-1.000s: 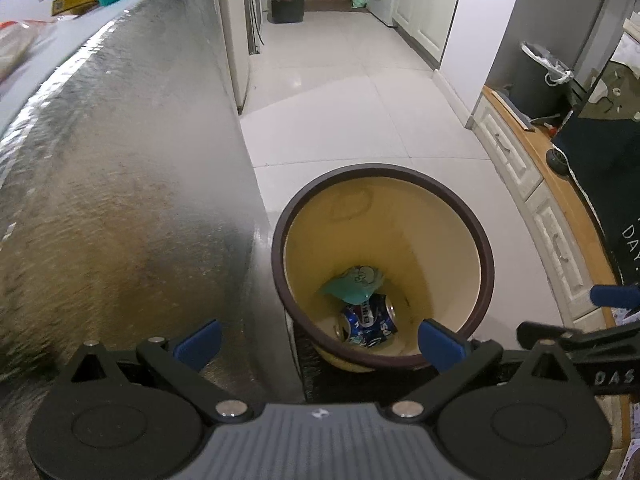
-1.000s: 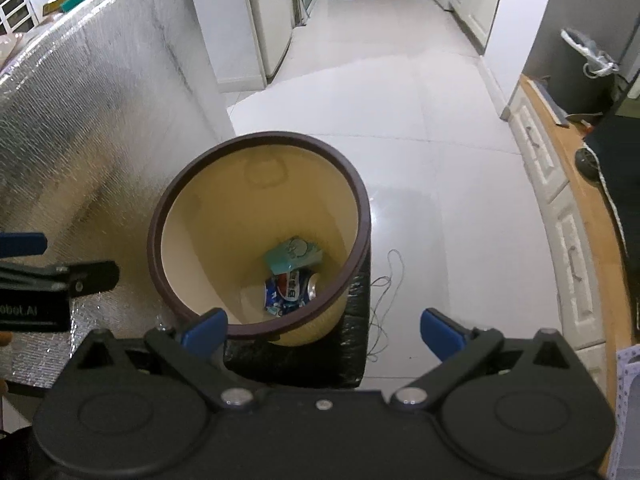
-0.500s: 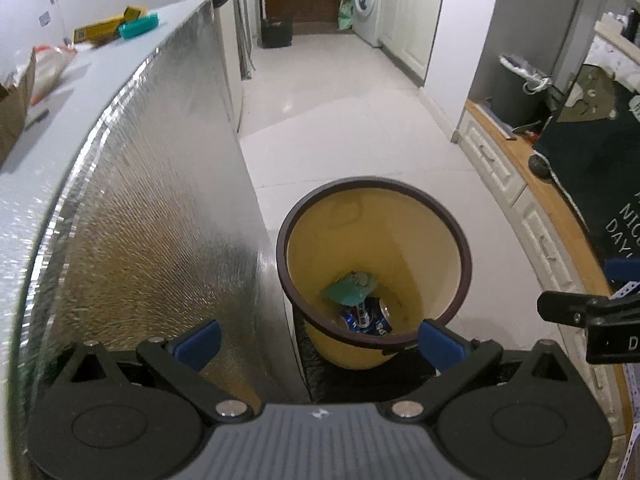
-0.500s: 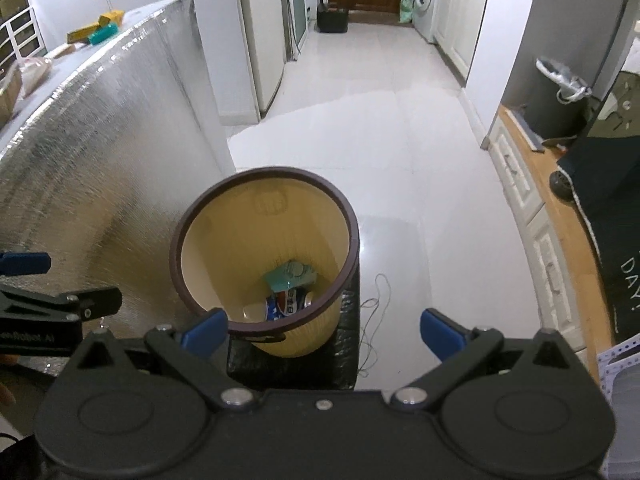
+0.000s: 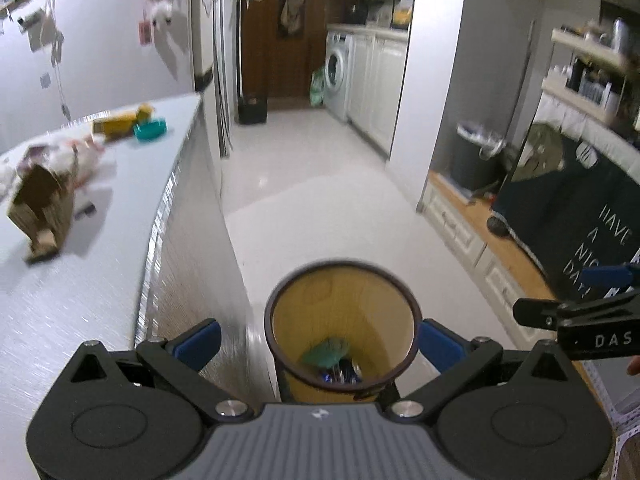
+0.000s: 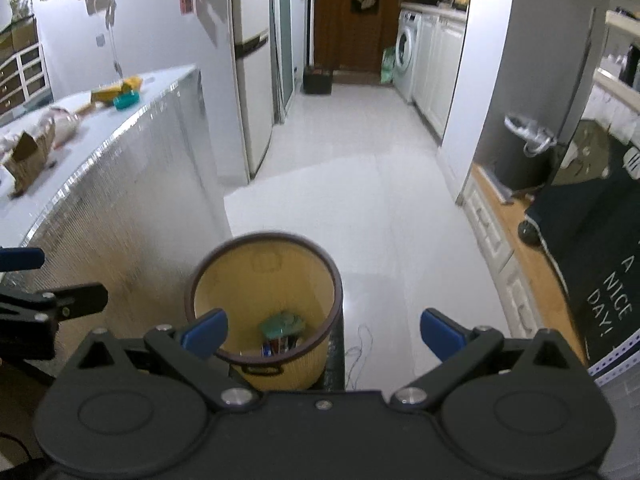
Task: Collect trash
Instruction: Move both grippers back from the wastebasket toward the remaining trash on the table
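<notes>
A yellow bin with a dark rim (image 5: 276, 312) (image 6: 256, 280) stands on the floor beside the foil-sided counter. Inside lie a teal wrapper (image 5: 326, 352) (image 6: 282, 324) and a blue can (image 5: 340, 374) (image 6: 276, 347). My left gripper (image 5: 318, 342) is open and empty, high above the bin. My right gripper (image 6: 322, 330) is open and empty, above the bin's right side. On the counter top (image 5: 100, 264) lie a torn brown cardboard box (image 5: 42, 208) (image 6: 26, 160), a crumpled white bag (image 5: 76, 152) (image 6: 60, 122), a yellow packet (image 5: 118, 122) (image 6: 112, 90) and a teal item (image 5: 150, 128) (image 6: 126, 100).
White tiled floor (image 5: 320, 208) runs back to a fridge (image 6: 250, 80), a washing machine (image 5: 338, 72) and a black box (image 5: 252, 110). A low wooden-topped cabinet (image 5: 472, 224), a dark cloth (image 5: 580, 216) and a grey bin (image 5: 476, 156) stand on the right.
Both grippers have risen and tilted up from the bin. The bin looks smaller and lower, and the counter top with its items has come into view.
</notes>
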Demonstrator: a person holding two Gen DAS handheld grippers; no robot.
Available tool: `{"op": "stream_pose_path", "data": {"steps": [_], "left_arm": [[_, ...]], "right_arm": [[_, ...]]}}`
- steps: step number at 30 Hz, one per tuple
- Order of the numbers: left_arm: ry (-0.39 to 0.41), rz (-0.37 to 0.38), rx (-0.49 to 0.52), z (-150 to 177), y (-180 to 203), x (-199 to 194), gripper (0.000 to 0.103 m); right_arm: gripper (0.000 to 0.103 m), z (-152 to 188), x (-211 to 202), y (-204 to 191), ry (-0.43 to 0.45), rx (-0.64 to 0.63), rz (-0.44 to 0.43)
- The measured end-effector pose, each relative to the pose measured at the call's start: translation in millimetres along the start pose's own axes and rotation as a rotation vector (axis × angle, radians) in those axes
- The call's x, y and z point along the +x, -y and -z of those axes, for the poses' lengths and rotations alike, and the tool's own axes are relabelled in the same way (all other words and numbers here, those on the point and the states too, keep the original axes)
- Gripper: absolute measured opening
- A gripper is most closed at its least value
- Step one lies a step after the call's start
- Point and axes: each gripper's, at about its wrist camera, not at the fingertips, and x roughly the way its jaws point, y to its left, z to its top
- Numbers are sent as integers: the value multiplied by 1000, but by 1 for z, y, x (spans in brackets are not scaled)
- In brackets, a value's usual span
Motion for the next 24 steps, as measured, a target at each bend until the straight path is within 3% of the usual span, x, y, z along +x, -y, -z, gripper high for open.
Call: {"op": "stream_pose_path", "data": {"steps": [10,19,24], "left_arm": [[161,-3,-15,-13,-22,-53,103],[282,-108,-74,-18,-77,-90,103],[318,-164,-107,-18,-118,-104,103]], "right_arm": [[103,-14,-35,-28,131,-9,-22],[103,-37,-43,-76,252,-20,-93],[103,-53,-40,-112,321,-41,-187]]}}
